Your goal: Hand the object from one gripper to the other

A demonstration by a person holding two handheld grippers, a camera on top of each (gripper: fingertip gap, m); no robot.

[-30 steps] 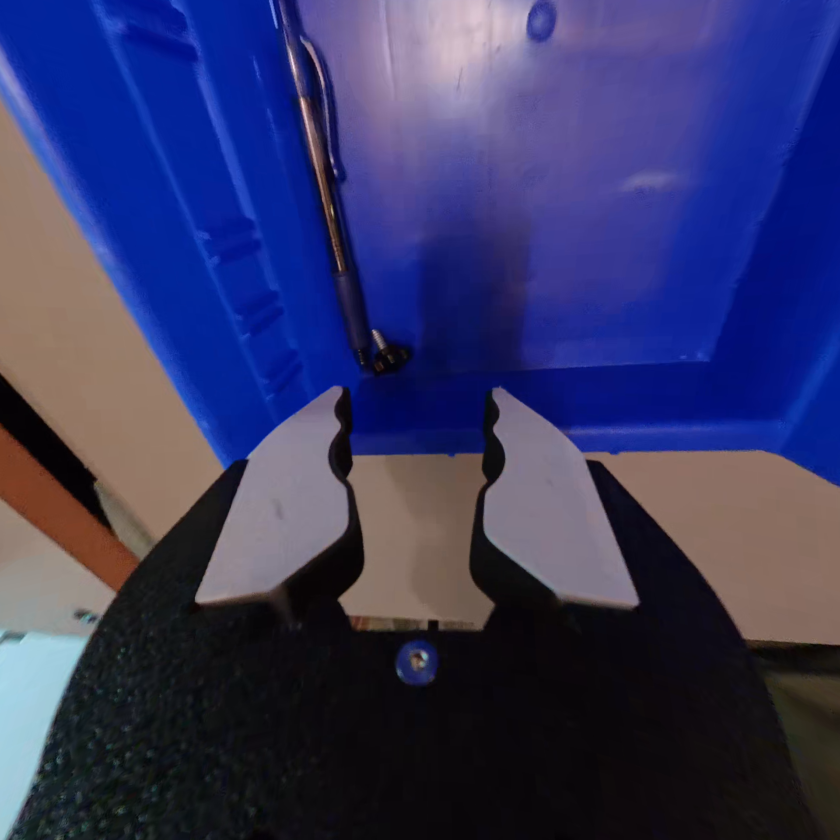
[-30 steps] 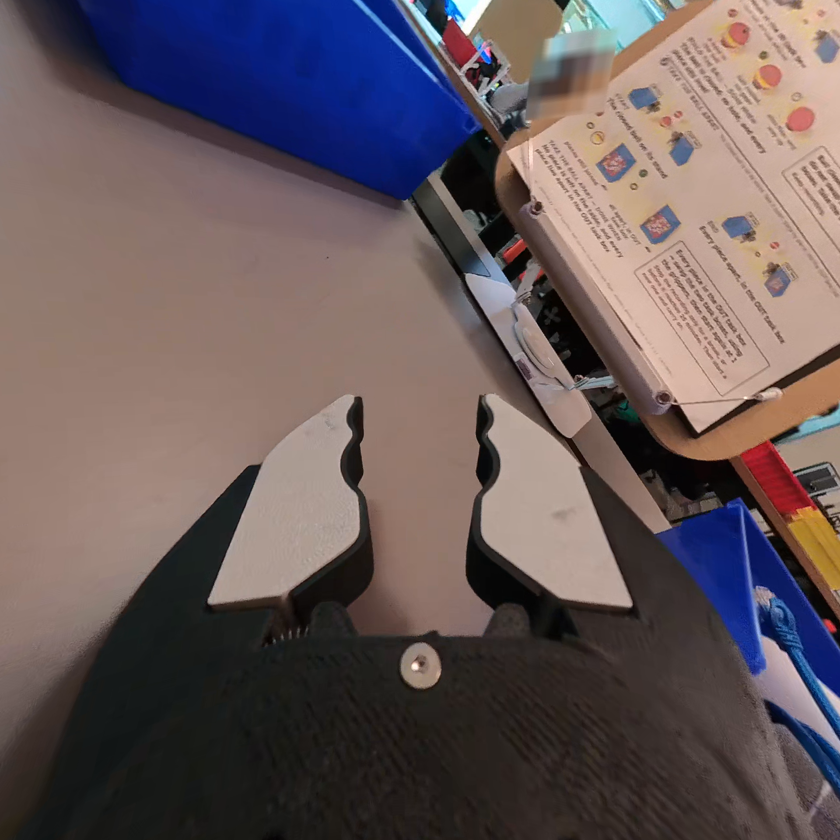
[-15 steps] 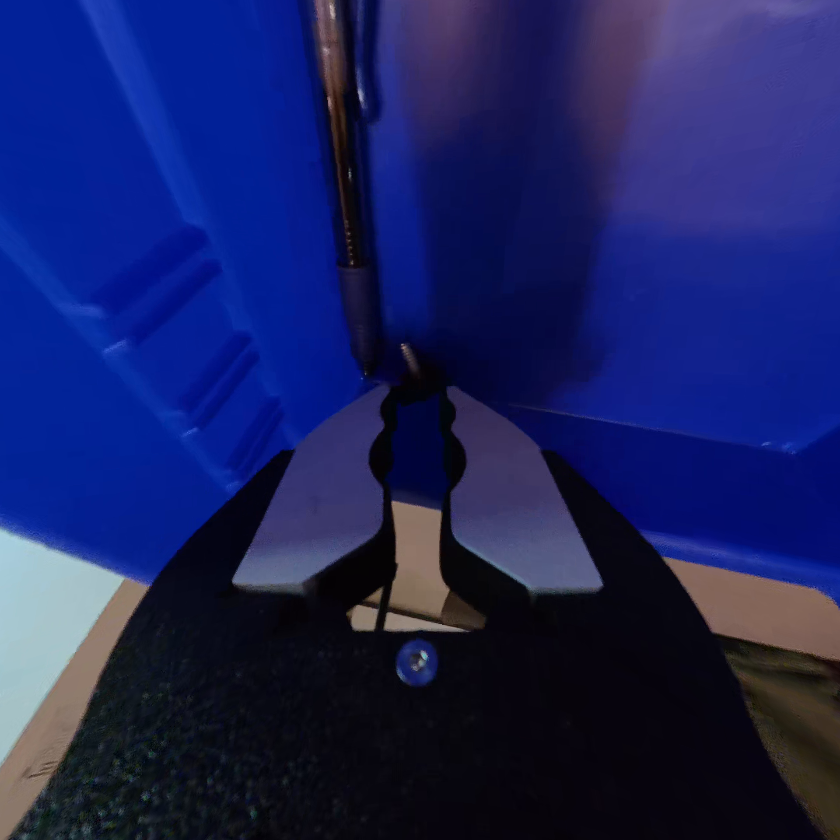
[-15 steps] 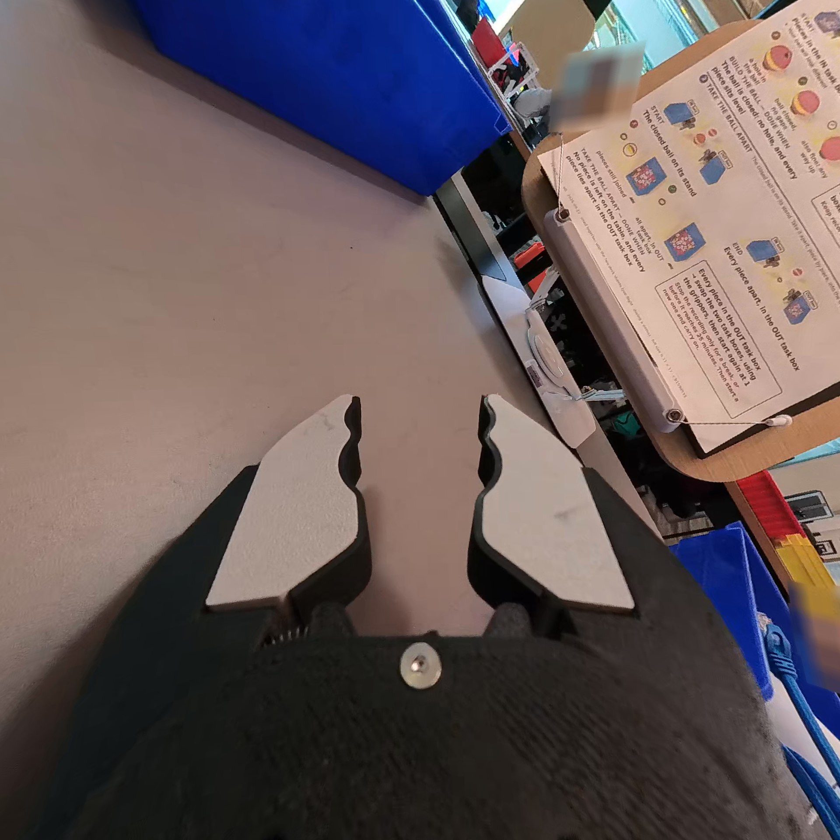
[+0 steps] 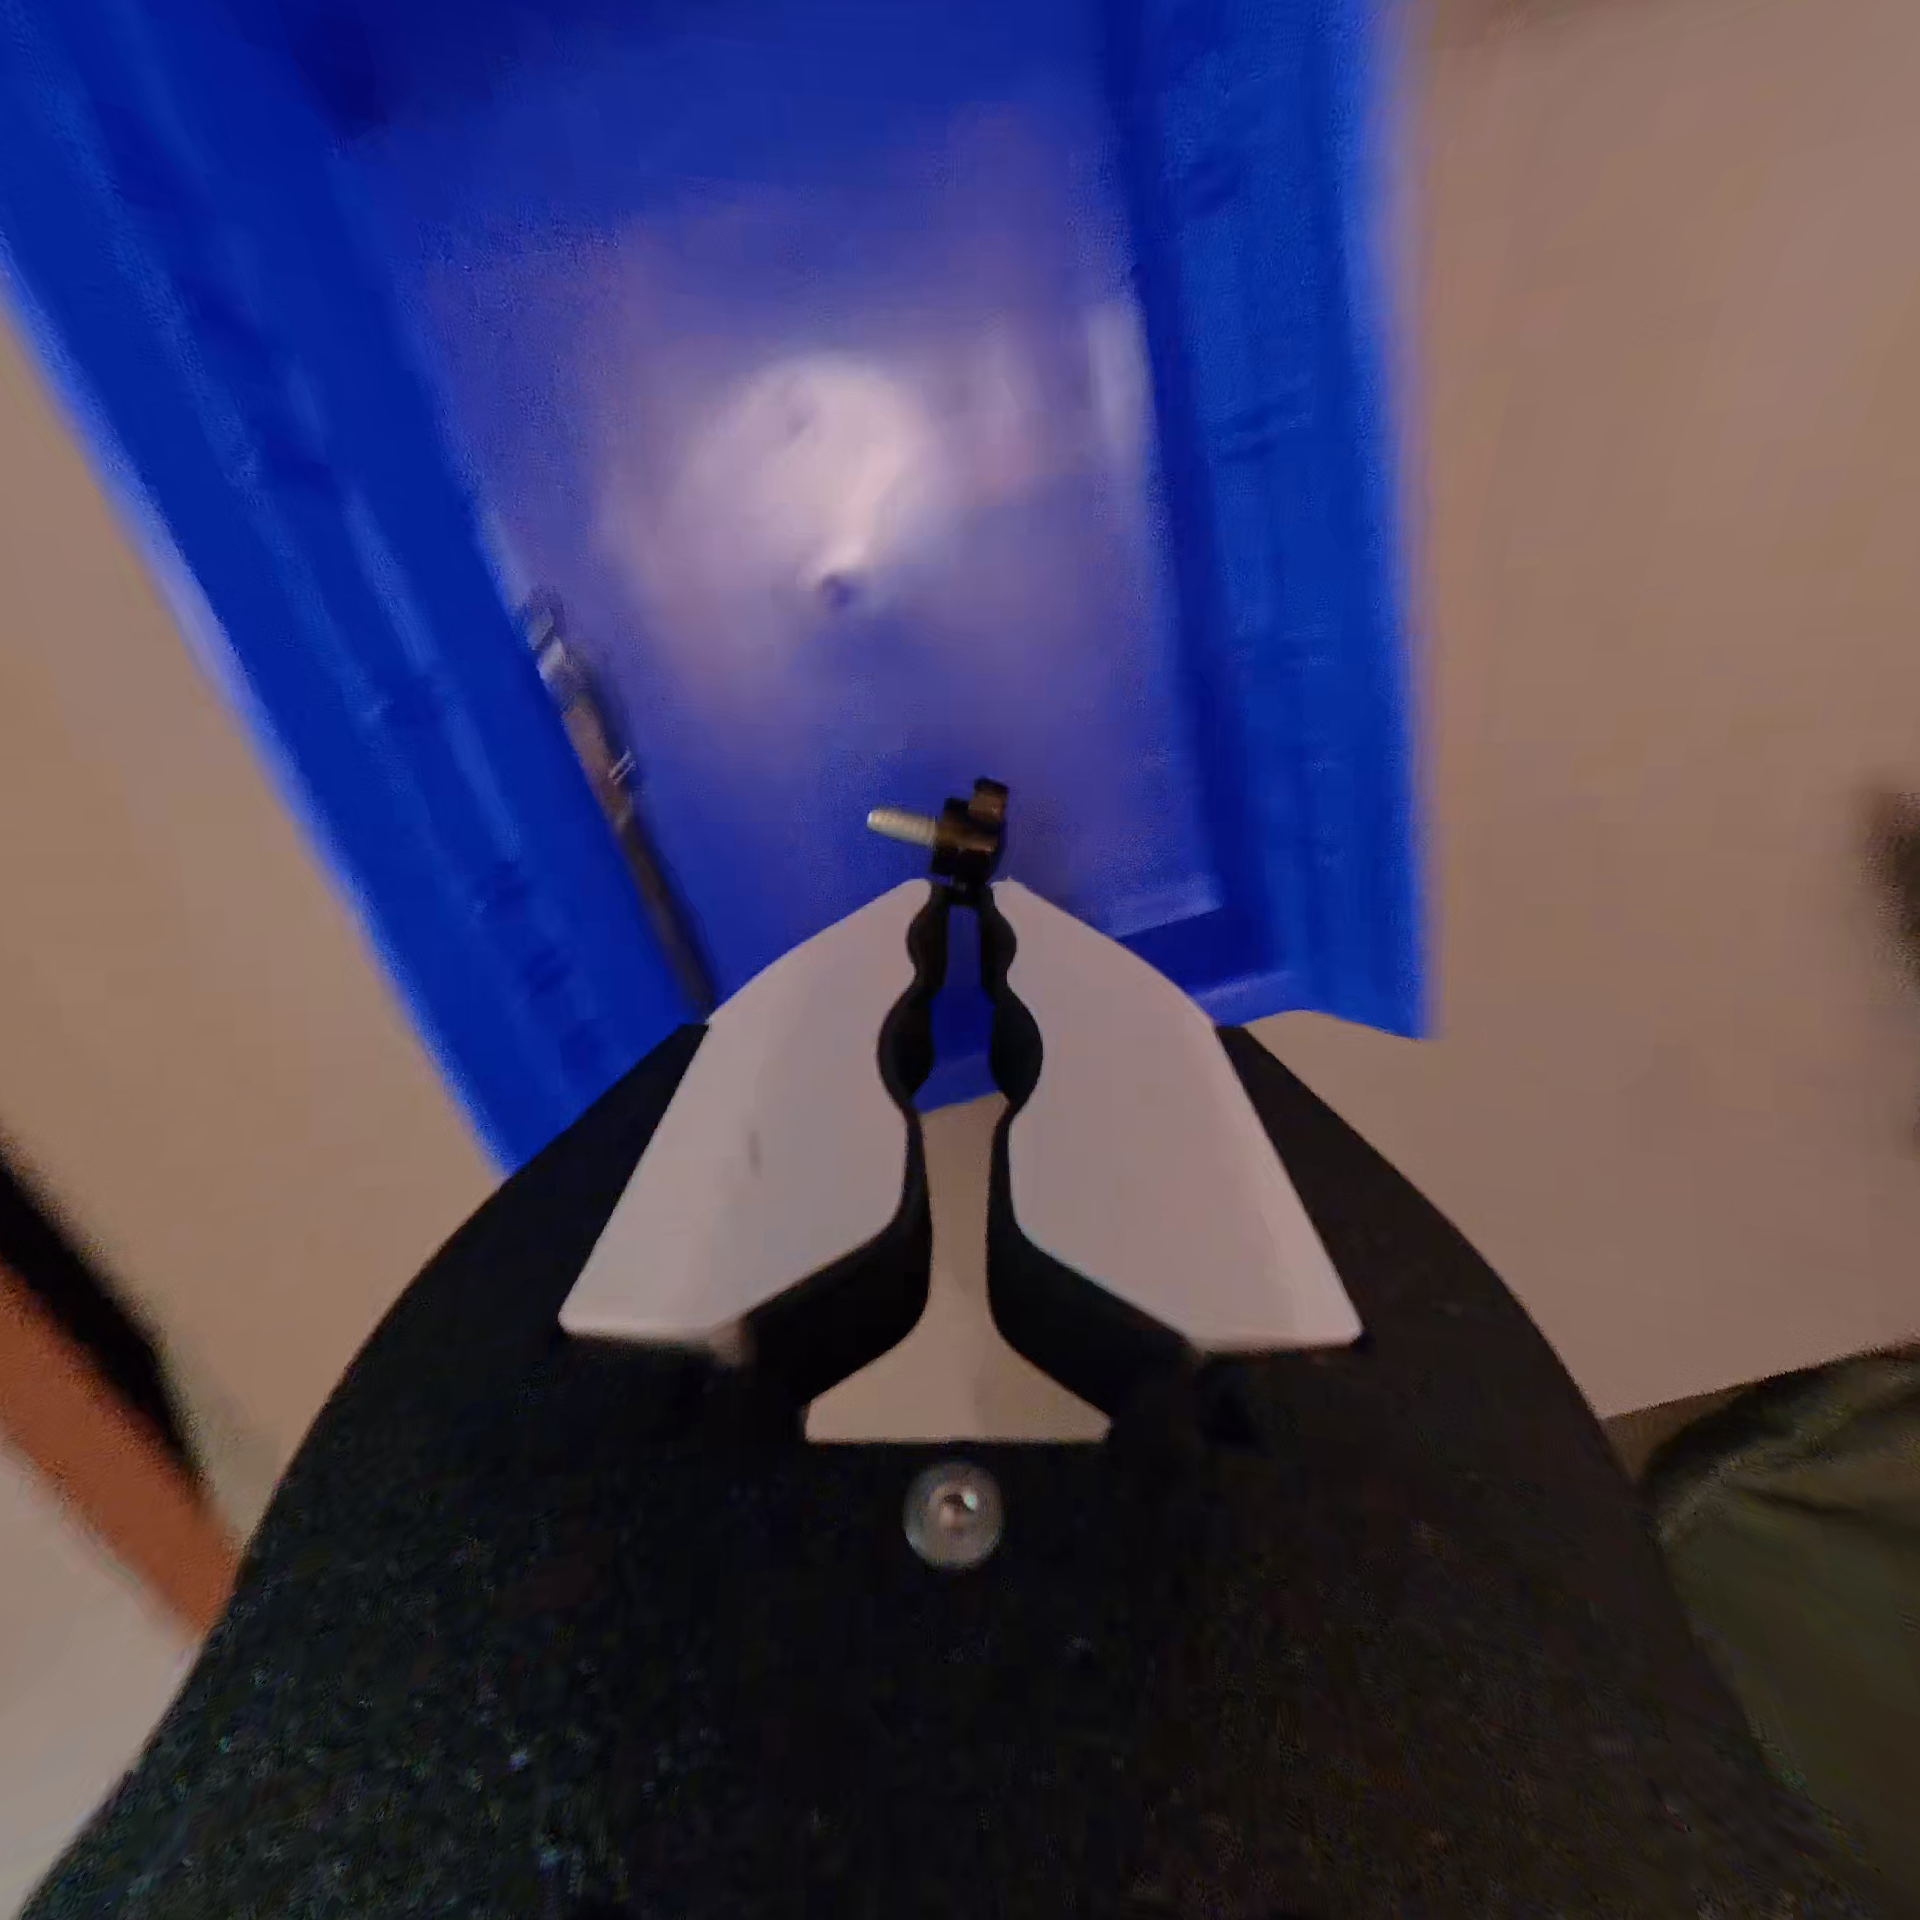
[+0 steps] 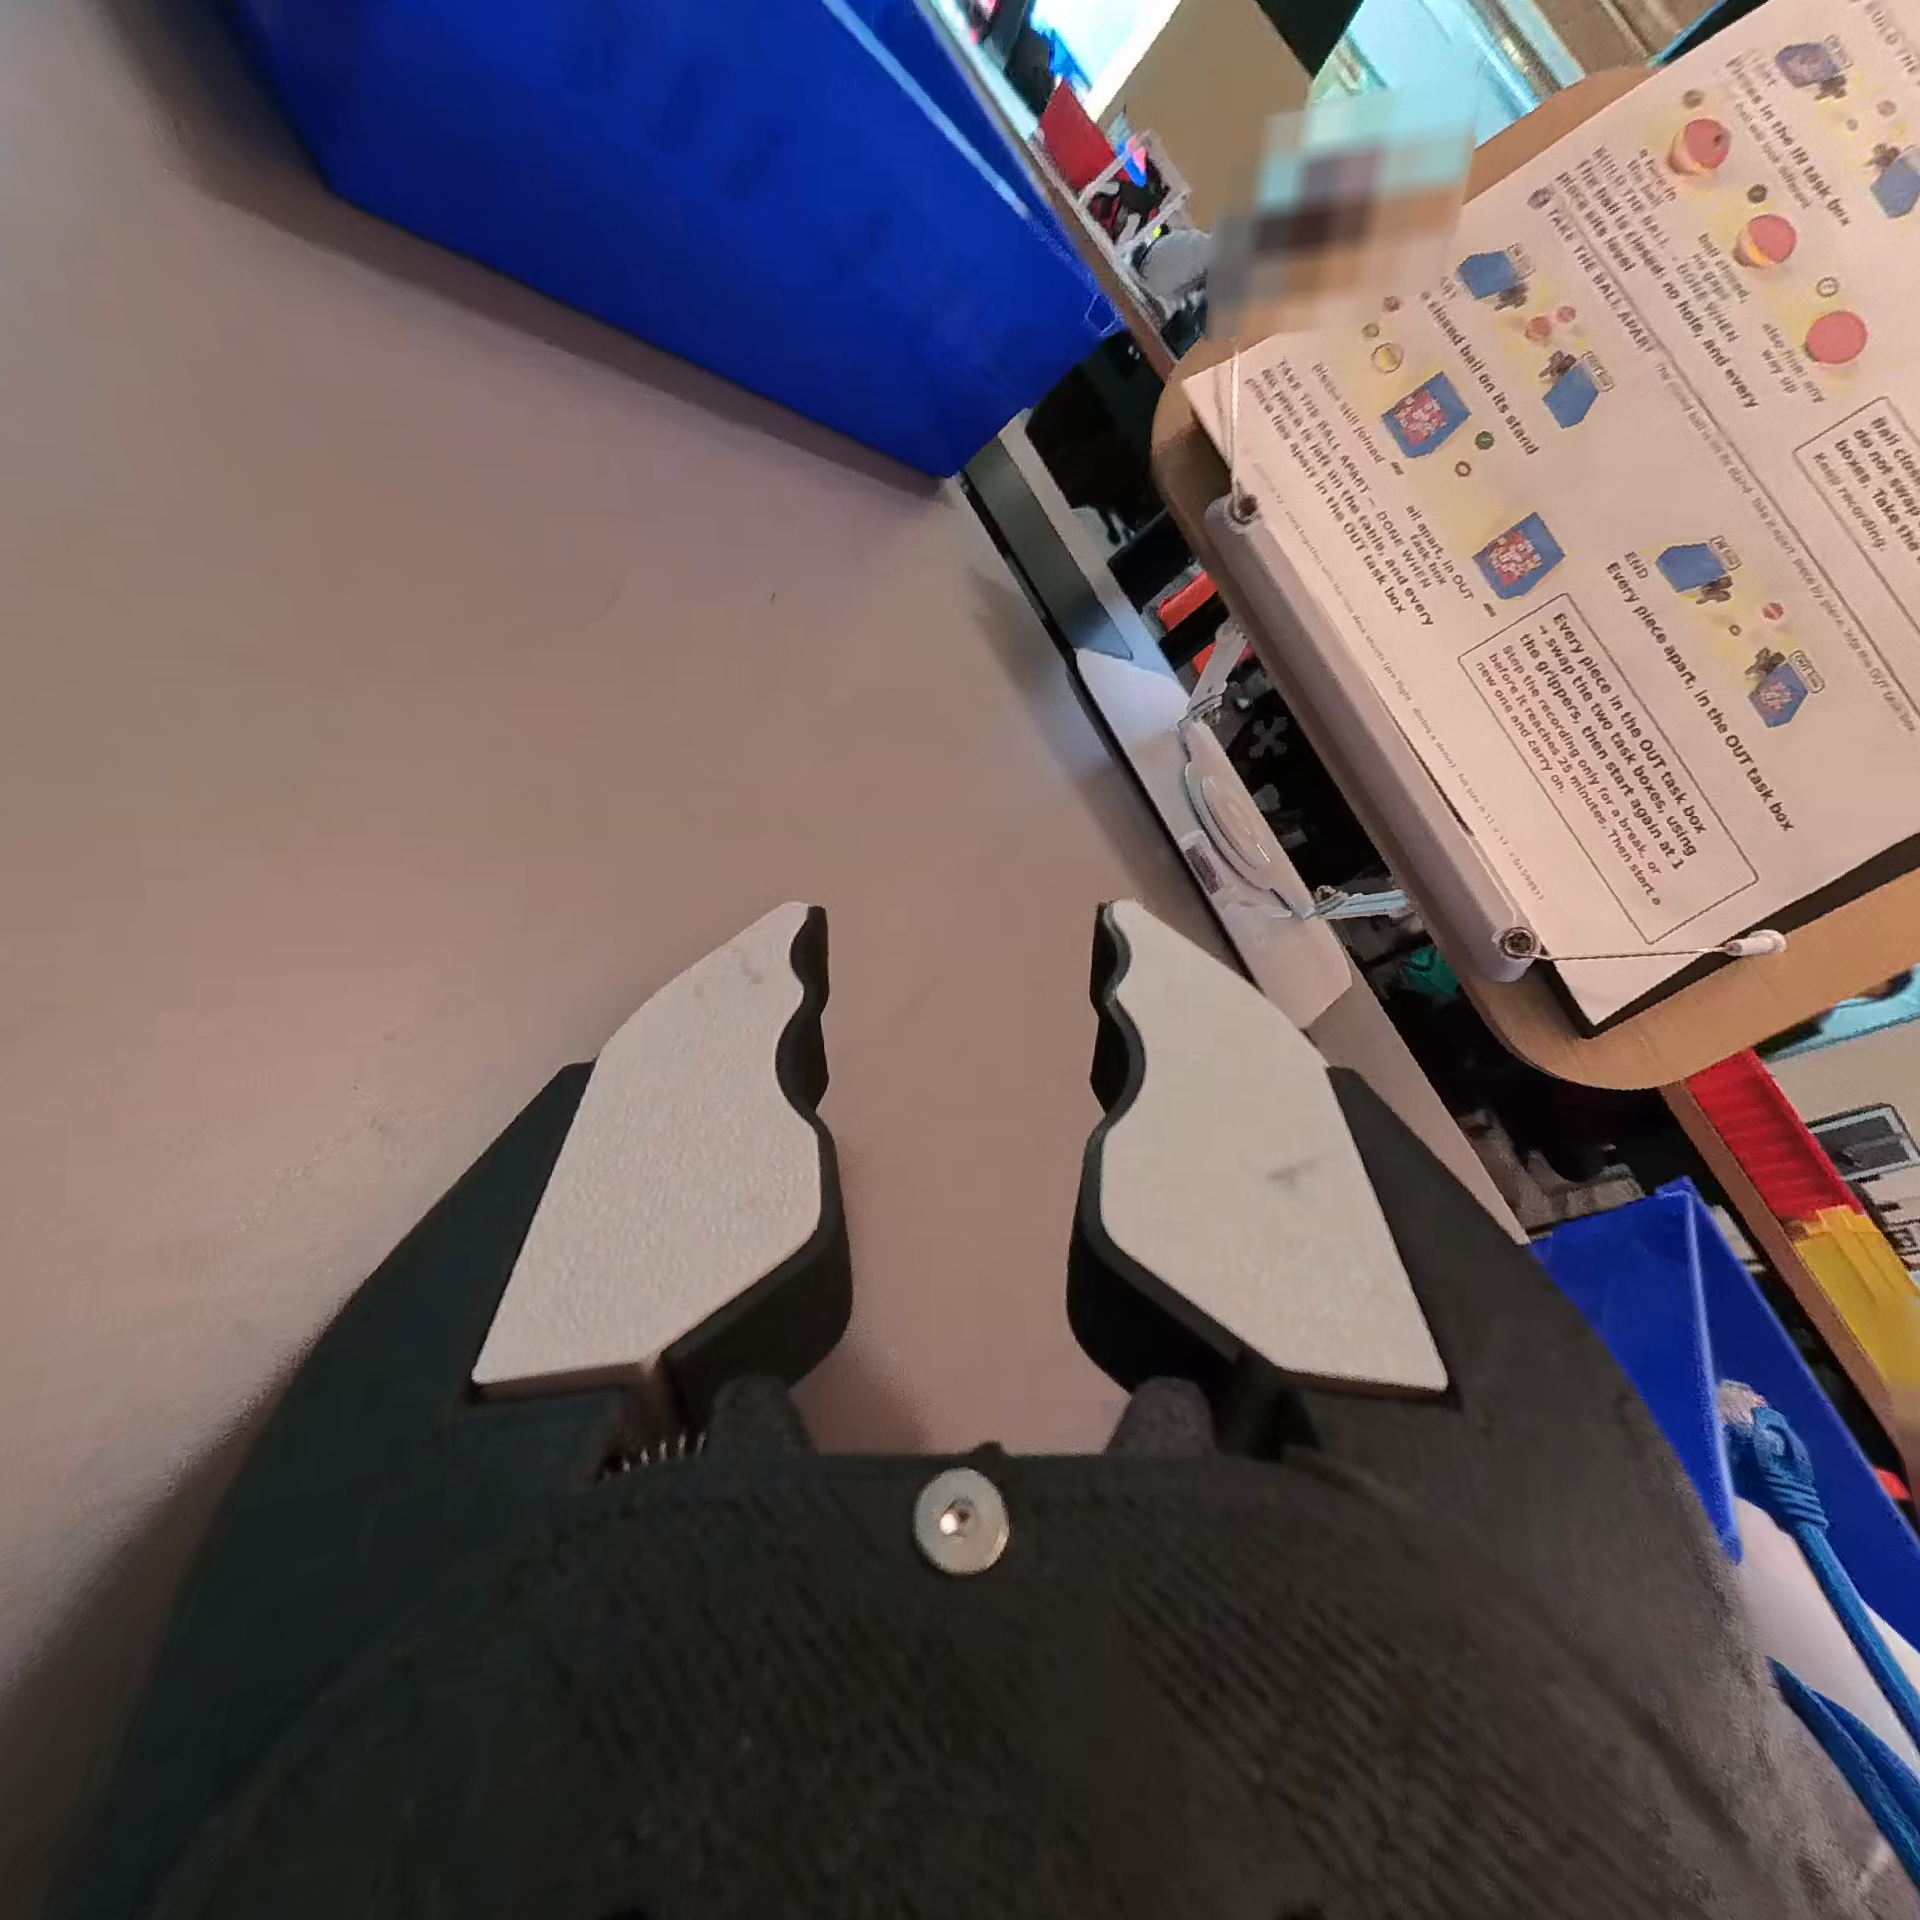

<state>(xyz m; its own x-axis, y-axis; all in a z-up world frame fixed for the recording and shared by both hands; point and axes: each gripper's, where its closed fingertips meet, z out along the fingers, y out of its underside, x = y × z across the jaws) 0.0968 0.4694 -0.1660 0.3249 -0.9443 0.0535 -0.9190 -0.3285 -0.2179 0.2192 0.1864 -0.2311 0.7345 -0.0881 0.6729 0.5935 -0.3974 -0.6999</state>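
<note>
My left gripper [image 5: 961, 889] is shut on a small black thumb screw [image 5: 966, 831] with a silver threaded end pointing left. It holds the screw at the fingertips, lifted above the floor of a blue bin [image 5: 1226, 499]. A metal pen [image 5: 613, 790] lies along the bin's left inner wall. My right gripper [image 6: 958, 916] is open and empty, hovering over the beige table [image 6: 416, 675]. The screw does not show in the right wrist view.
In the right wrist view a blue bin [image 6: 675, 208] stands at the table's far edge. A clipboard with an instruction sheet [image 6: 1621, 540] hangs at the right. Another blue bin [image 6: 1662, 1351] with a blue cable [image 6: 1787, 1507] sits at the lower right. The grippers' ends are close to 30 centimeters from one another.
My left gripper closed on the thumb screw in the bin corner and has lifted it up and away from the pen. My right gripper stayed open, shifting only slightly.
</note>
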